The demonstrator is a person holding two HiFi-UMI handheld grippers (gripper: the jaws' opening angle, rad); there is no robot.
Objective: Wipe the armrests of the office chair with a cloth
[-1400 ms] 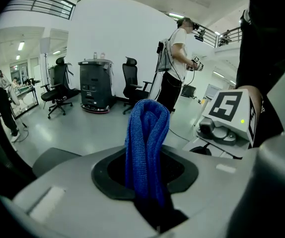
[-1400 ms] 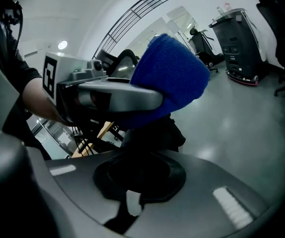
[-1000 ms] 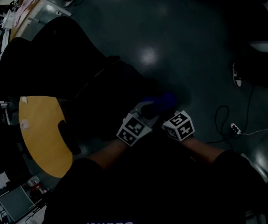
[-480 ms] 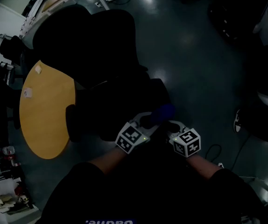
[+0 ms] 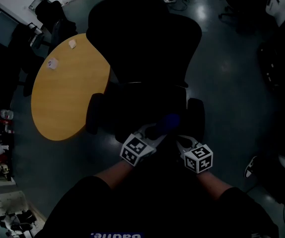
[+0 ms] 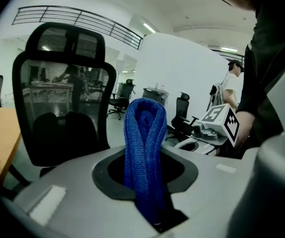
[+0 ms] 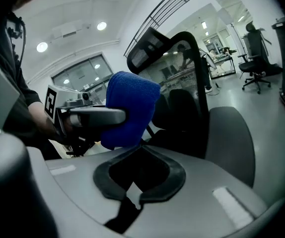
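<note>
The left gripper (image 5: 155,131) holds a blue cloth (image 5: 171,122). In the left gripper view its jaws are closed tight on the lower end of the cloth (image 6: 145,152), which stands up from them as a folded loop. The right gripper (image 5: 182,142) is just beside it. In the right gripper view its jaws (image 7: 131,196) are drawn almost together, with nothing between them.

A black office chair (image 5: 143,48) stands in front of the person with its back at the far side and its seat towards the grippers. In the head view the cloth is above the front right corner of the seat, just inside the armrest (image 5: 196,114) on that side. Whether the cloth touches the armrest or the seat cannot be told. The other armrest (image 5: 94,114) is well apart from both grippers, at the seat's left edge.

From the right gripper view the cloth (image 7: 130,108) hangs off the end of the left gripper (image 7: 90,116), with the mesh back of the chair (image 7: 182,78) behind it. From the left gripper view the chair (image 6: 63,93) is to the left, and the right gripper (image 6: 209,130) is to the right of the cloth.

A round yellow bench (image 5: 68,90) stands on the dark floor (image 5: 232,83), just beside the chair's left side. Two small pale slips lie near its far edge.
</note>
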